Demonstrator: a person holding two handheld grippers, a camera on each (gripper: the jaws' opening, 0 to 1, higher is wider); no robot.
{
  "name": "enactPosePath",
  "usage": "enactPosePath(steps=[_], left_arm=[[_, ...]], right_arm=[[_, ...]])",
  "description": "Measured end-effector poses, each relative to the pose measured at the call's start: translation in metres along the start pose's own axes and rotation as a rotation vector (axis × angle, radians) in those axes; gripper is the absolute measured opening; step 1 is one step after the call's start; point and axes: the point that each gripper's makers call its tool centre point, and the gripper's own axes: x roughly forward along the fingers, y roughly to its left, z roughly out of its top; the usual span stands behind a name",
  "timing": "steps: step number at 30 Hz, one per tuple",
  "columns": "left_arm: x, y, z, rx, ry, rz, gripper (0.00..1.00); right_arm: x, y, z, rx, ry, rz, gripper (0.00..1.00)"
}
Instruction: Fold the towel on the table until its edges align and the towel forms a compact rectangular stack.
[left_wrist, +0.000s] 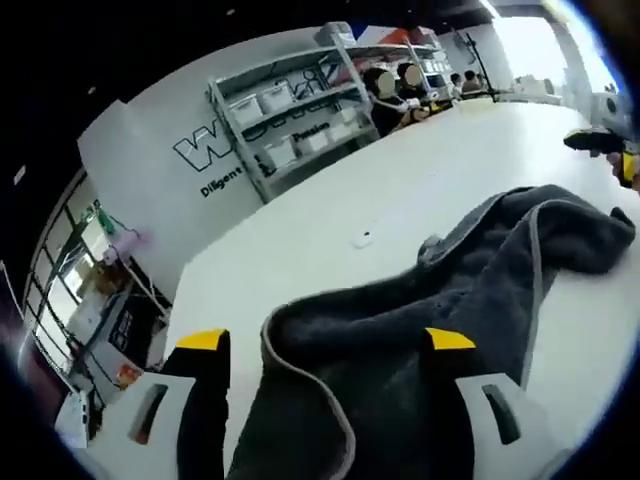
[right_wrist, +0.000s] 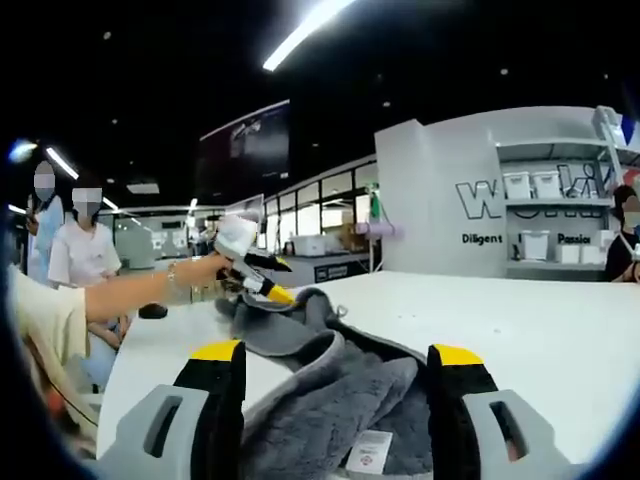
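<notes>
Grey towel (left_wrist: 420, 330) bunched on table (left_wrist: 400, 190), no fold done; left tool (left_wrist: 325, 345) and right tool (right_wrist: 335, 358) both gaping around cloth, nothing clamped.

In the left gripper view, open counter (left_wrist: 400, 190) is being left free from 11 to 1 o'clock, broken only by a small white object (left_wrist: 362, 239). The way ahead is being blocked by the rumpled towel (left_wrist: 440, 300). In the right gripper view, bare counter is being offered at 3 o'clock.
</notes>
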Motion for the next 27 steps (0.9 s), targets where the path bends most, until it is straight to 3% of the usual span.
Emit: enactPosePath(steps=[2, 3, 8, 9, 12, 14, 18, 22, 27], left_arm=[[-0.009, -0.001, 0.001, 0.019, -0.012, 0.014, 0.84], [-0.025, -0.012, -0.001, 0.029, -0.019, 0.014, 0.85], [-0.049, -0.027, -0.007, 0.075, -0.035, -0.014, 0.91], [-0.068, -0.040, -0.015, 0.083, -0.033, -0.016, 0.93], [-0.083, -0.050, -0.016, 0.077, -0.072, -0.017, 0.99], [-0.095, -0.055, -0.017, 0.068, -0.099, -0.004, 0.99], [-0.107, -0.072, -0.022, 0.075, -0.145, -0.037, 0.99], [-0.119, -0.090, -0.031, 0.091, -0.195, -0.050, 0.90], [-0.116, -0.098, -0.052, 0.128, -0.186, -0.050, 0.81]], right_arm=[[0.000, 0.001, 0.001, -0.001, -0.002, 0.002, 0.74], [-0.001, 0.001, 0.001, 0.000, -0.003, 0.003, 0.74], [-0.003, 0.006, -0.003, 0.002, 0.002, -0.003, 0.74], [-0.003, 0.007, -0.003, 0.001, 0.003, -0.004, 0.74], [-0.003, 0.008, -0.005, 0.002, 0.007, -0.002, 0.74], [-0.004, 0.009, -0.006, 0.000, 0.012, -0.006, 0.74], [-0.004, 0.008, -0.006, 0.011, 0.008, -0.009, 0.74], [-0.006, 0.008, -0.007, 0.018, 0.005, -0.016, 0.74], [-0.006, 0.011, -0.009, 0.014, 0.013, -0.014, 0.74]])
